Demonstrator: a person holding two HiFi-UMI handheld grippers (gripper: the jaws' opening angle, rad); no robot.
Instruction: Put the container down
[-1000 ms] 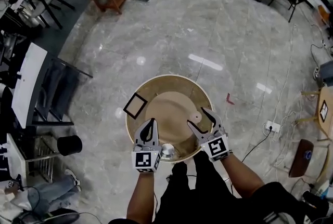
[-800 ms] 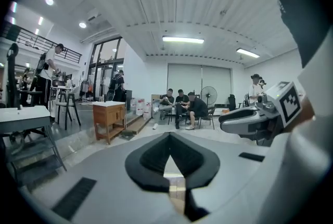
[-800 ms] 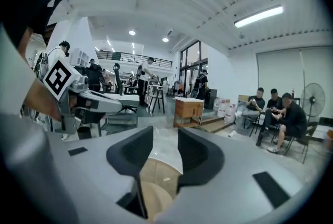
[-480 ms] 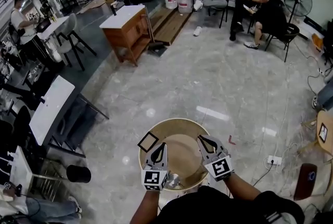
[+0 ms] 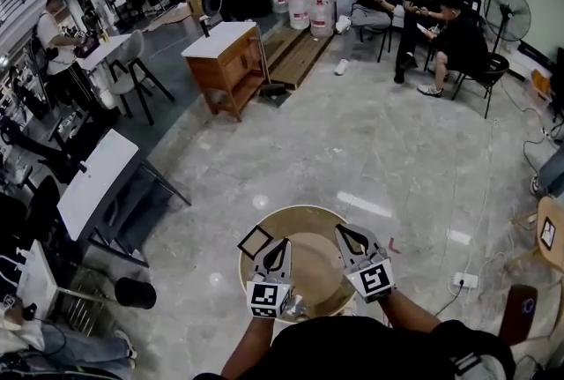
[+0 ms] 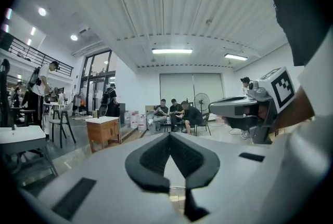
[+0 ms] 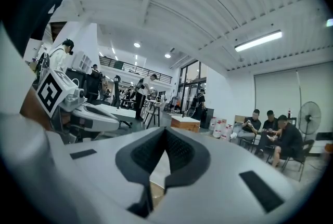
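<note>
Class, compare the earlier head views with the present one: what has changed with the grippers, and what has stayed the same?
The right gripper has closed its jaws, from wide apart to shut, with nothing between them. The head camera has tilted up, so more of the room shows. The left gripper stays shut and empty. Both stay over the round table, and the small metal container stays on it.

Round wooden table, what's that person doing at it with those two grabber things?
A person stands over the round tan wooden table with a gripper in each hand. The left gripper and the right gripper both have their jaws shut, with nothing between them. The small shiny metal container looks set down on the table's near edge, beside the left gripper. Neither gripper is holding it.
</note>
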